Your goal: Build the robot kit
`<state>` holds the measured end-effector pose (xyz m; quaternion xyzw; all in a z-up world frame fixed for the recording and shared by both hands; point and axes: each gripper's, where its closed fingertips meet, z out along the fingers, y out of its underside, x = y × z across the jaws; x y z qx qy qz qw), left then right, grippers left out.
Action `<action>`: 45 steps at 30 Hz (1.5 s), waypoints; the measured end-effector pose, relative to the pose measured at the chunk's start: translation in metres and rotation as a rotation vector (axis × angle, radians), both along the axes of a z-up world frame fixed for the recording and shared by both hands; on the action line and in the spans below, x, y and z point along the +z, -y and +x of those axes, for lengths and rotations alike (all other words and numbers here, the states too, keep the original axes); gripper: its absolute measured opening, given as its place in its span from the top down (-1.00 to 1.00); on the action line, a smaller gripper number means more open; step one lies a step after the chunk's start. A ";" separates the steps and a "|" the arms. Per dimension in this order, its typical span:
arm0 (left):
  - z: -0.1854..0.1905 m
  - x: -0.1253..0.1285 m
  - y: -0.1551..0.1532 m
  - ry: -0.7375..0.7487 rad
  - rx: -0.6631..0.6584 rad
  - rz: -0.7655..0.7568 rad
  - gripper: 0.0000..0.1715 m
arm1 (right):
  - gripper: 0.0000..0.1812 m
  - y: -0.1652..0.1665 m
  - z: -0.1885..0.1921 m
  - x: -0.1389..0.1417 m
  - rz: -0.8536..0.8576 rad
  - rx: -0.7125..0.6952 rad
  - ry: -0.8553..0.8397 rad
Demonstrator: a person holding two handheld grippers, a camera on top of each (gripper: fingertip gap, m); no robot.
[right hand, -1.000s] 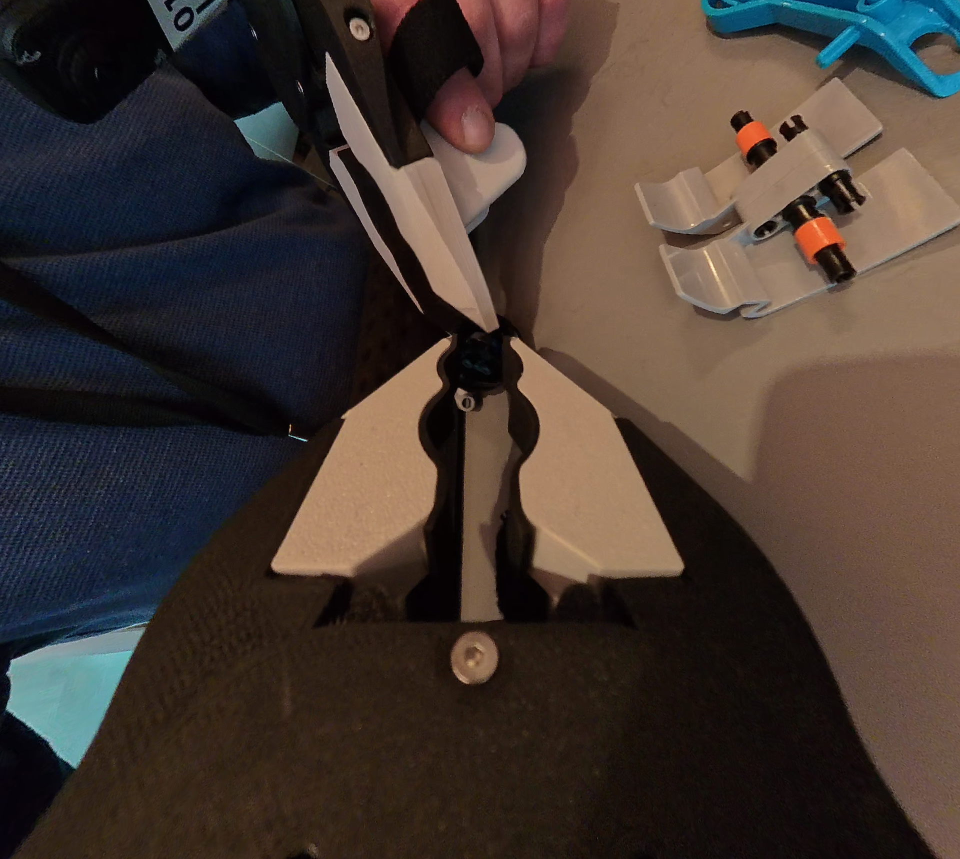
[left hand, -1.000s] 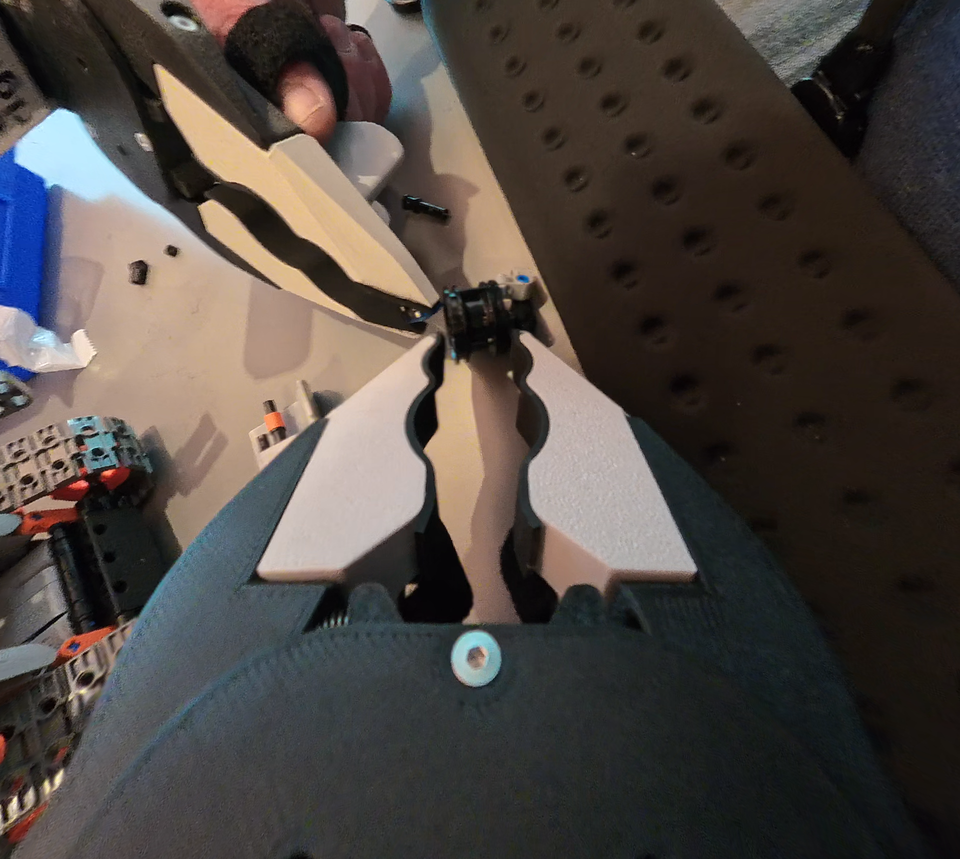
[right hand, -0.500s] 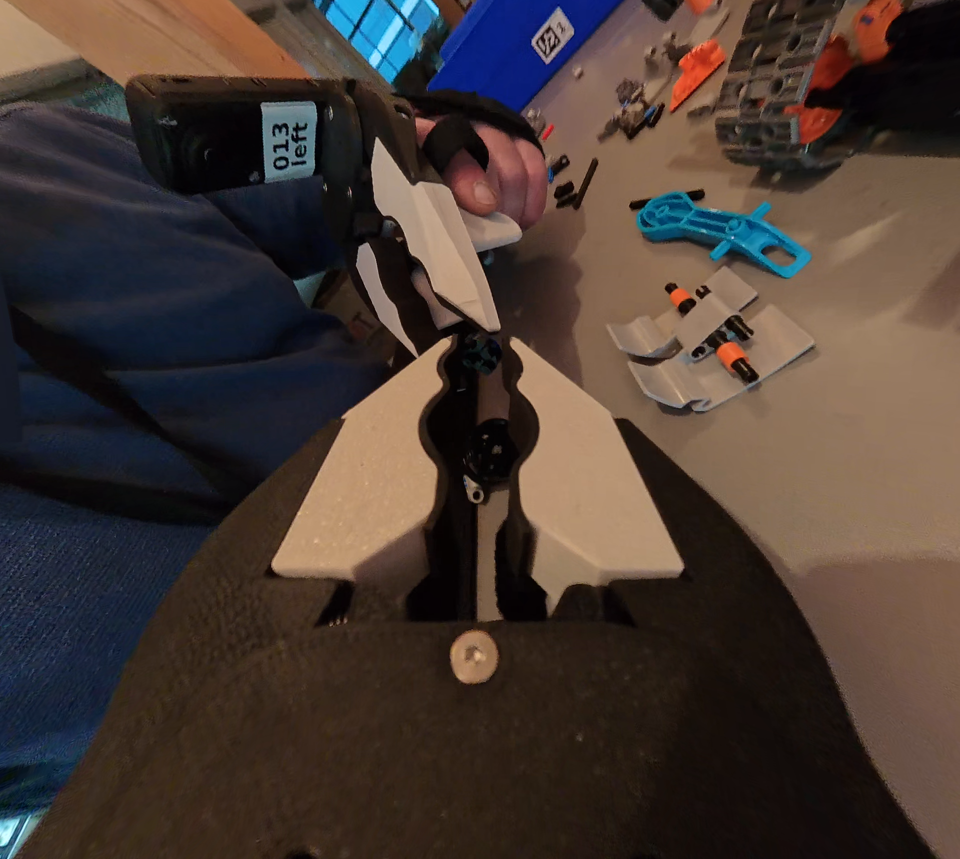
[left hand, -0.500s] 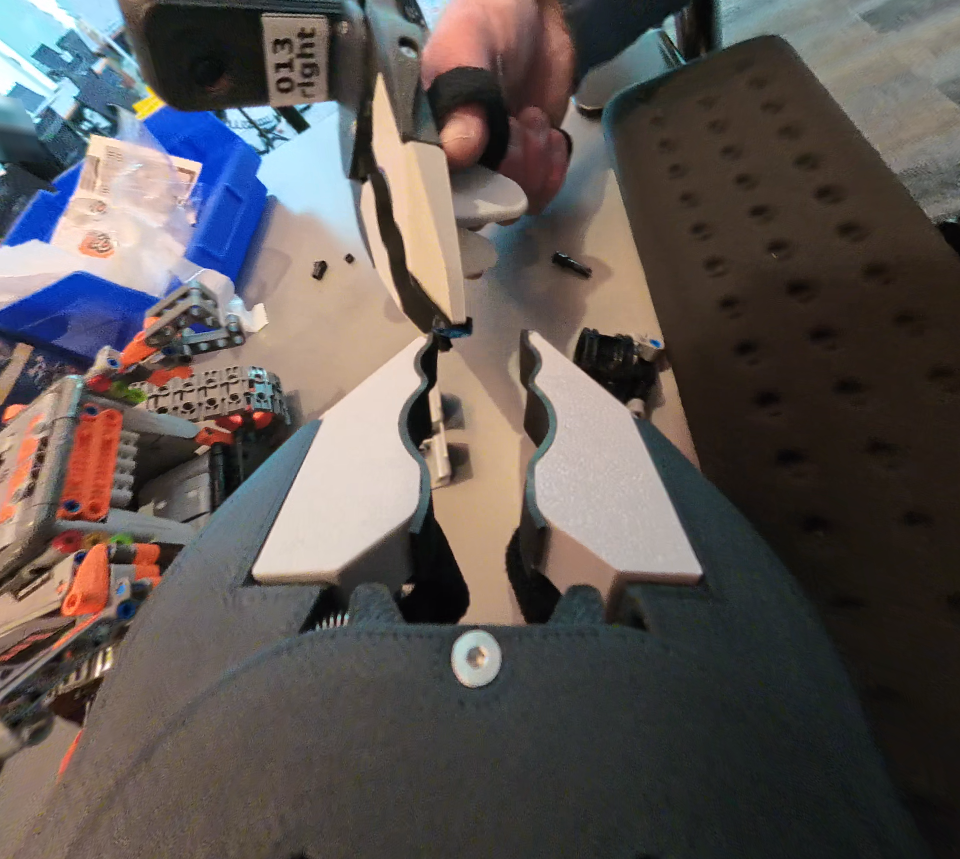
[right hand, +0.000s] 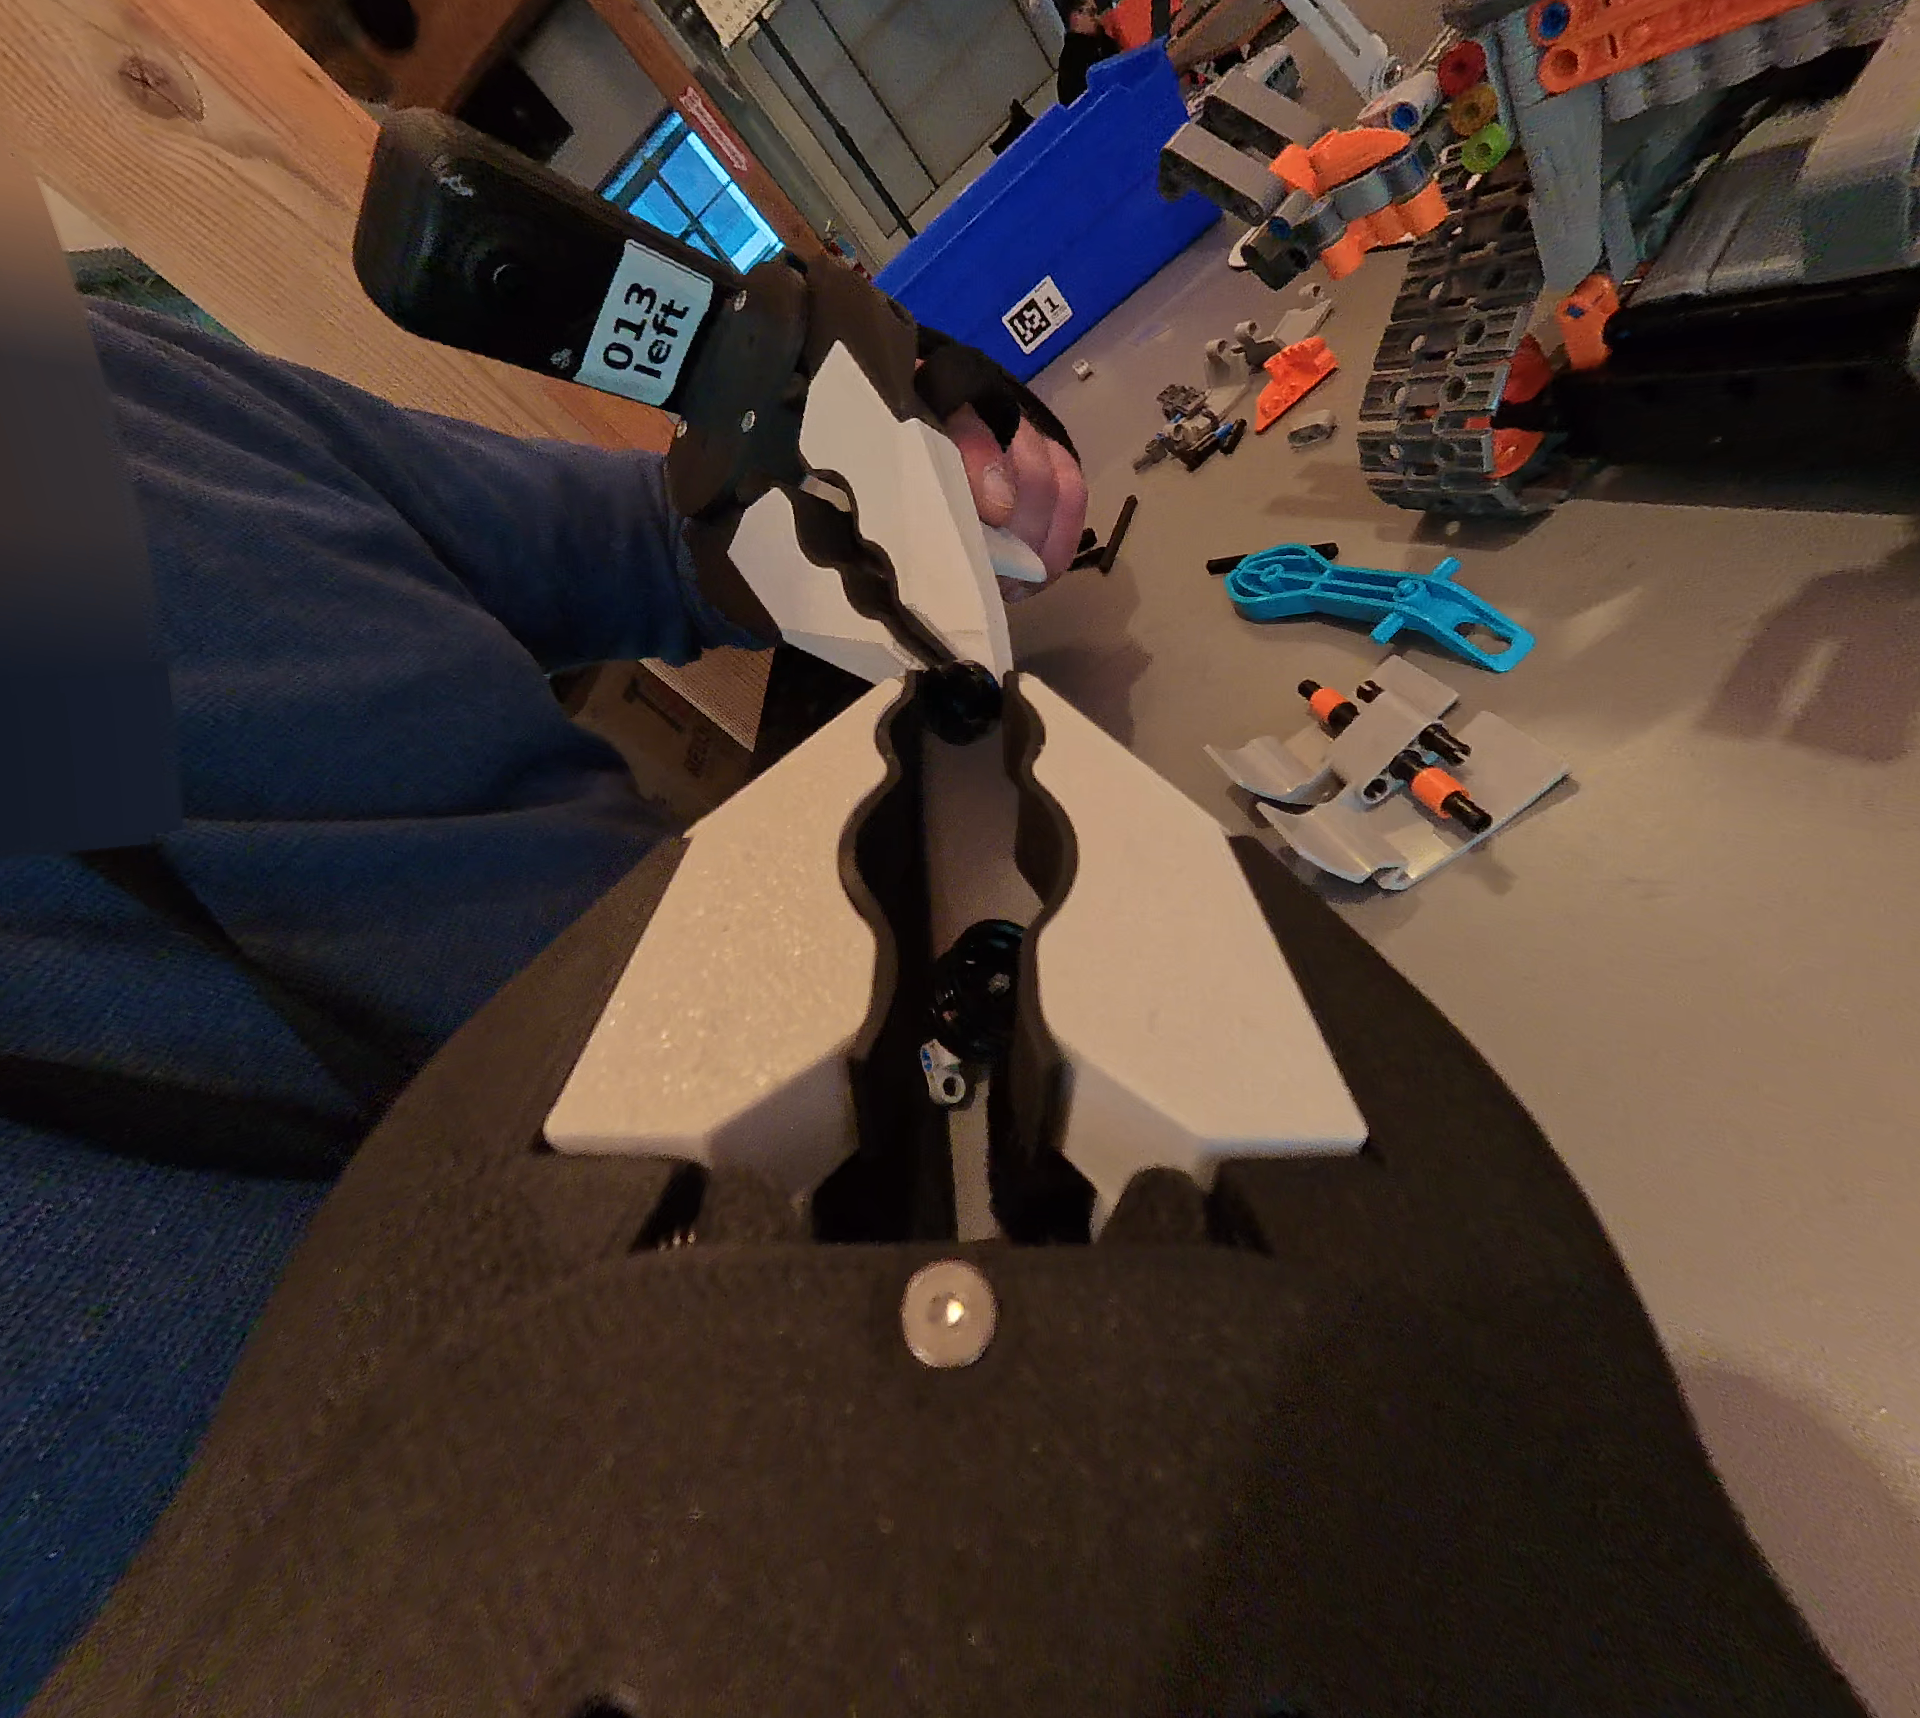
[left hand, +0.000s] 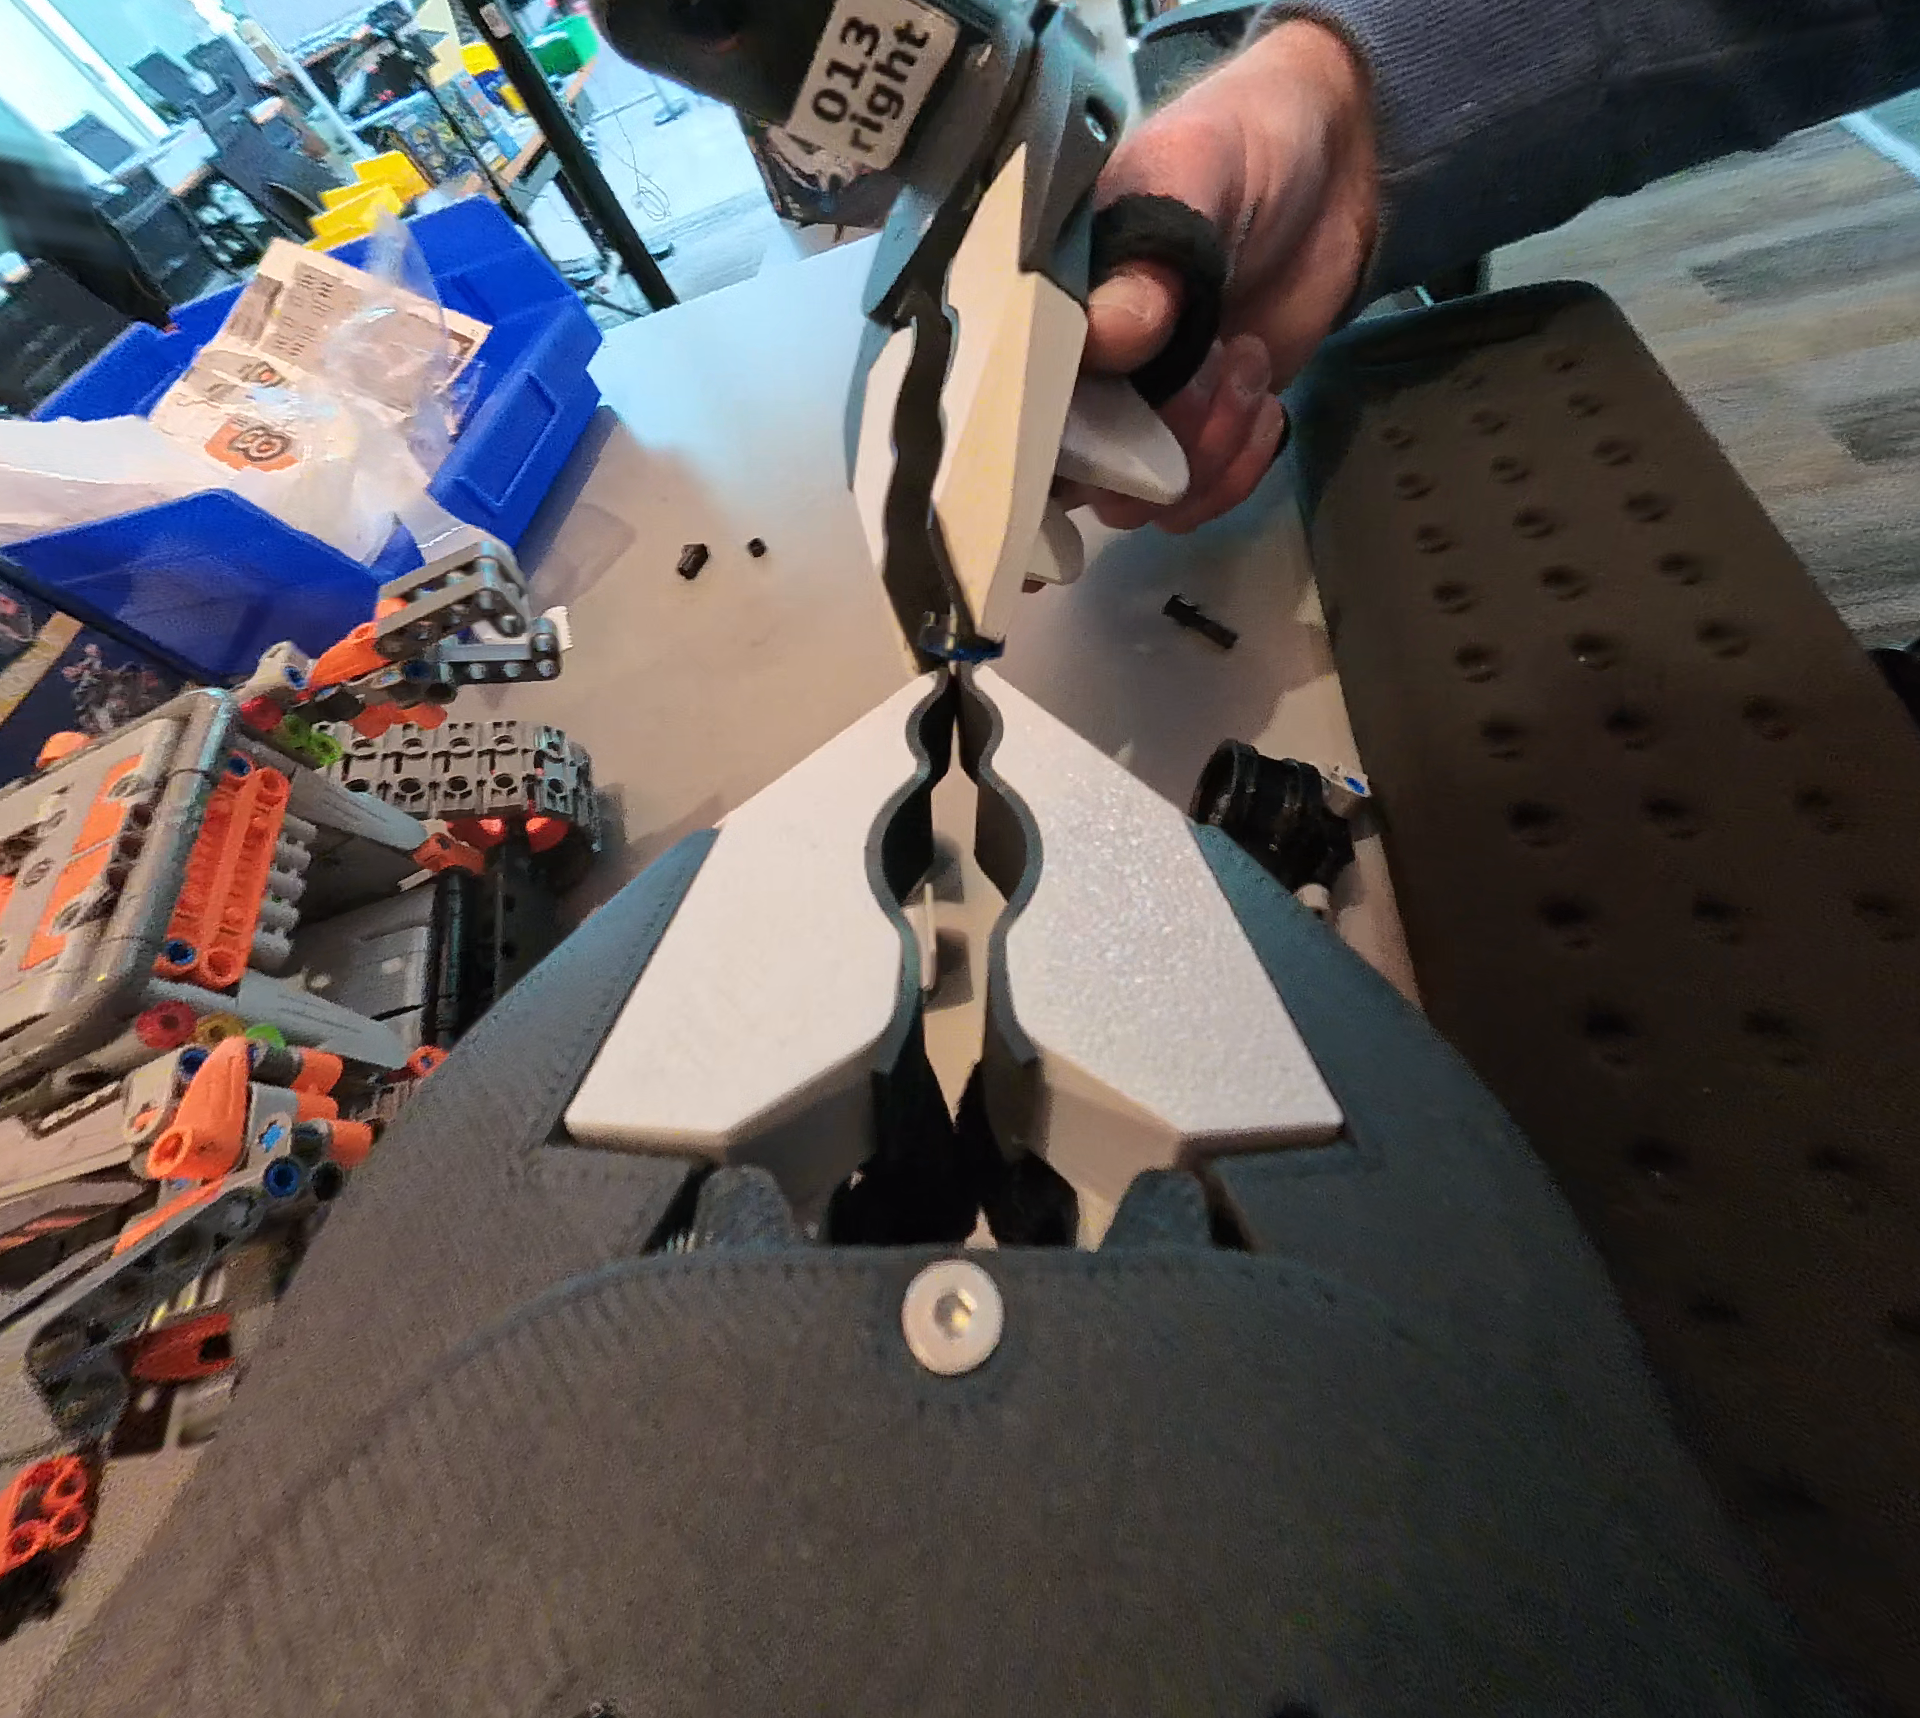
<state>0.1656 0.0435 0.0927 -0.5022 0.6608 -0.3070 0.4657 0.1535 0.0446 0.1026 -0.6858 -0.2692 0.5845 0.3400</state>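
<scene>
Two tools meet tip to tip above the grey surface [left hand: 727, 463]. The right hand-held gripper [right hand: 960, 698] is clamped on a small black piece [right hand: 958, 704] with a blue end, pinched right at its fingertips. The left hand-held gripper [left hand: 954, 694] has its jaws drawn almost together, with nothing visible between them. Its tips sit just under the piece, which lies at its 12 o'clock; contact cannot be told. A black wheel part [left hand: 1273, 811] lies on the surface at 3 o'clock of the left tips, by a dark perforated panel [left hand: 1610, 733]. At 9 o'clock stands an orange-and-grey tracked model [left hand: 208, 889], with a blue bin [left hand: 499, 421] at 10. In the right wrist view, a turquoise tool [right hand: 1371, 608] and a grey panel assembly [right hand: 1392, 775] lie at 3 o'clock.
</scene>
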 end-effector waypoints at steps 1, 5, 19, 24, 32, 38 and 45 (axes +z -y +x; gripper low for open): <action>0.000 -0.002 0.002 -0.013 -0.012 0.013 1.00 | 0.86 -0.001 0.000 0.000 0.015 -0.013 0.004; 0.003 0.006 0.006 0.028 -0.003 0.035 0.77 | 0.86 -0.006 0.004 0.009 0.025 -0.070 -0.052; 0.008 0.021 0.001 0.085 0.055 0.066 0.95 | 0.86 -0.005 0.005 0.023 0.129 -0.209 -0.109; 0.007 0.029 -0.004 0.128 0.054 0.019 1.00 | 0.91 -0.004 0.010 0.028 0.178 -0.220 -0.083; 0.007 0.029 0.000 0.128 0.001 -0.029 0.94 | 0.94 -0.001 0.010 0.025 0.213 -0.203 -0.035; 0.007 0.022 0.012 0.093 -0.114 -0.185 0.90 | 0.94 0.004 0.013 0.014 0.334 -0.140 0.174; 0.006 0.018 0.016 0.089 -0.156 -0.261 0.96 | 0.94 0.009 0.014 0.000 0.493 -0.051 0.428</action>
